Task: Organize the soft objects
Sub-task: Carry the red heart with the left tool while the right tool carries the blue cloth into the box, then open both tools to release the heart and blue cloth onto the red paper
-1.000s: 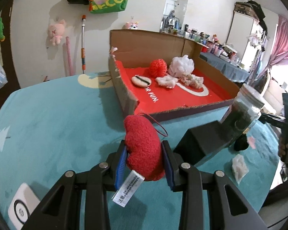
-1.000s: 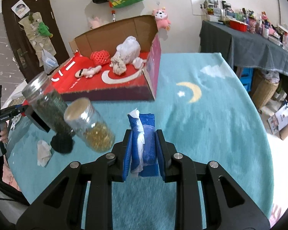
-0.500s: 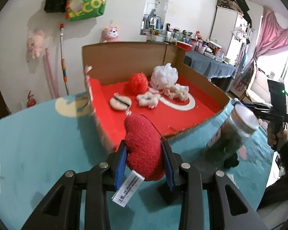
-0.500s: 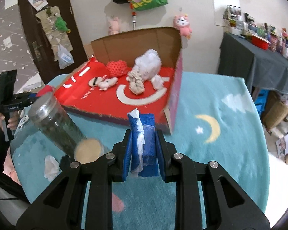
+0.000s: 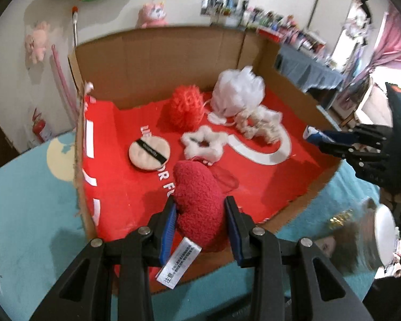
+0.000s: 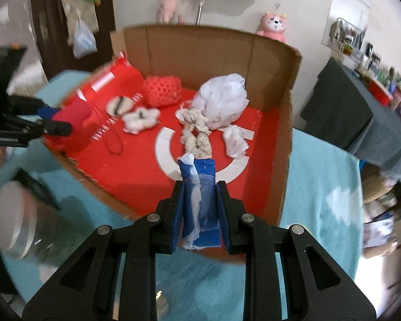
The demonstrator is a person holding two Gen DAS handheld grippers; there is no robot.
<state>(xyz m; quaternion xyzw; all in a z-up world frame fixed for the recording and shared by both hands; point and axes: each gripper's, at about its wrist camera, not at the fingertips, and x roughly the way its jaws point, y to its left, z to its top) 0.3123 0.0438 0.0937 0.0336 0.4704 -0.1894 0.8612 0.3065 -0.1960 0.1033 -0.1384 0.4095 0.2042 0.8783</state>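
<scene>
1. The left gripper [image 5: 200, 222] had its jaws clamped on a fuzzy red plush heart [image 5: 197, 200], white tag hanging off it, held over the near edge of the cardboard box [image 5: 157, 61].
2. The right gripper [image 6: 199, 211] had its jaws squeezed on a blue sponge [image 6: 203, 200] with some white plastic wrap on it, also over the near rim of that box [image 6: 200, 50].
3. The box's red floor was pretty crowded already: a round powder puff [image 5: 149, 153], a white fluffy scrunchie [image 5: 204, 145], a red mesh ball [image 5: 187, 108], a white bath pouf [image 5: 239, 92], a knotted rope toy [image 5: 259, 124], and a crumpled white wad [image 6: 235, 141] on the right.
4. Blurry glass jars [image 5: 366, 238] stood on the teal table [image 5: 26, 200] just near the box's front wall.
</scene>
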